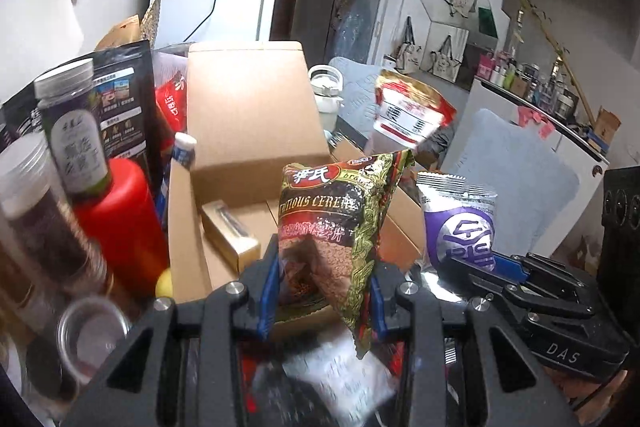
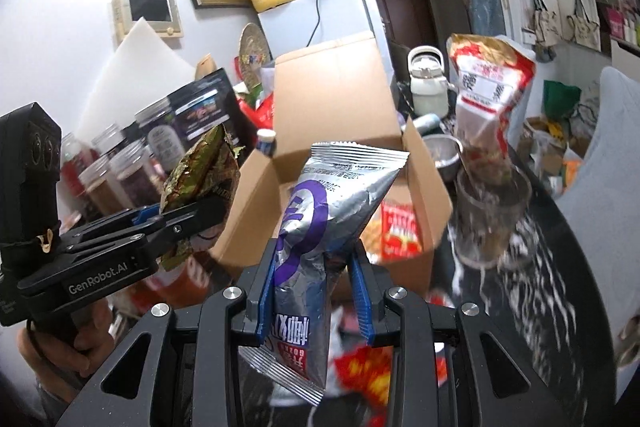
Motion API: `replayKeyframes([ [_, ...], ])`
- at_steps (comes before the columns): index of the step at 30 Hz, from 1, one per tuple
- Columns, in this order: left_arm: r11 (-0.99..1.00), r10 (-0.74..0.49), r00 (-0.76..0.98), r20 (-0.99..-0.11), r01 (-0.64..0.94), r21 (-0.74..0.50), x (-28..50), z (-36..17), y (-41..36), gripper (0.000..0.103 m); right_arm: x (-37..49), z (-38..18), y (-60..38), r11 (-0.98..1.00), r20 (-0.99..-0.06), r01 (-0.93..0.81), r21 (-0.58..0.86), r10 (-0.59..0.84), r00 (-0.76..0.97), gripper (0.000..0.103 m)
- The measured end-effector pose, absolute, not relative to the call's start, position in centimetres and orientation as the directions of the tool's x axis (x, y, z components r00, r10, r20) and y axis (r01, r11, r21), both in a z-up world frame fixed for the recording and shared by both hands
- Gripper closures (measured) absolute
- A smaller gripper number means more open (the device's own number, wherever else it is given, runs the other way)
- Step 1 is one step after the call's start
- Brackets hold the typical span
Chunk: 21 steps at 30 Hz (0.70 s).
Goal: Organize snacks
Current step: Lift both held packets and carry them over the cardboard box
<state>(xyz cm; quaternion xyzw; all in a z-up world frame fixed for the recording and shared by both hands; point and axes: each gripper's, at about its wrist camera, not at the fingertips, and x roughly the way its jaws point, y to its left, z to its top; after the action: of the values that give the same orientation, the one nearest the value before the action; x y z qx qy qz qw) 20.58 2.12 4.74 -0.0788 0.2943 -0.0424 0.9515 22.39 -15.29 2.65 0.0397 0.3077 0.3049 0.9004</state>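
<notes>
- At the far left, lidded jars point(image 1: 72, 131) and a red bottle point(image 1: 120, 223) crowd against the left wall of the open cardboard box point(image 1: 188, 227), leaving no gap on that side.
- The left gripper point(image 1: 320, 291) is clamped on a dark cereal packet point(image 1: 332, 227), held upright in the air over the near edge of the box; its blue pads point(image 1: 267, 291) press both sides of the packet.
- The raised back flap point(image 1: 248, 107) of the box stands tall behind the packet; the box floor holds a small tan carton point(image 1: 232, 231) with bare cardboard around it.
- The right gripper point(image 2: 316, 291) is closed tight on a silver and purple pouch point(image 2: 320, 211), also in the air, in front of the box opening and just beside the cereal packet.
- Inside the right part of the box lies a red snack bag point(image 2: 400, 231).
- Right of the box, a clear glass tub point(image 2: 492, 215) sits on the dark speckled table point(image 2: 560, 287), with a red and white bag point(image 2: 492, 83) above it.
- A hand point(image 2: 60, 347) grips the left gripper's handle.
</notes>
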Motion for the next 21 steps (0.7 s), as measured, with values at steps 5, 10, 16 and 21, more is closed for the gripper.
replayKeyframes([
  [5, 0.986, -0.102, 0.831, -0.547, 0.012, -0.166, 24.0, 4.6, 2.8, 0.067, 25.8, 2.9, -14.3, 0.807, -0.520, -0.540, 0.239, 0.576, 0.630, 0.070],
  [10, 0.987, -0.080, 0.831, -0.550, -0.011, -0.160, 27.4, 4.3, 3.6, 0.067, 29.2, 2.7, -13.3, 0.803, -0.524, -0.553, 0.222, 0.576, 0.628, 0.070],
  [16, 0.989, -0.042, 0.835, -0.548, -0.045, -0.144, 30.6, 3.7, 4.5, 0.067, 32.9, 2.5, -12.0, 0.806, -0.524, -0.558, 0.200, 0.569, 0.634, 0.070],
  [21, 0.987, 0.000, 0.824, -0.567, -0.091, -0.133, 32.8, 2.9, 5.6, 0.067, 35.7, 2.3, -10.8, 0.812, -0.530, -0.556, 0.177, 0.555, 0.641, 0.070],
])
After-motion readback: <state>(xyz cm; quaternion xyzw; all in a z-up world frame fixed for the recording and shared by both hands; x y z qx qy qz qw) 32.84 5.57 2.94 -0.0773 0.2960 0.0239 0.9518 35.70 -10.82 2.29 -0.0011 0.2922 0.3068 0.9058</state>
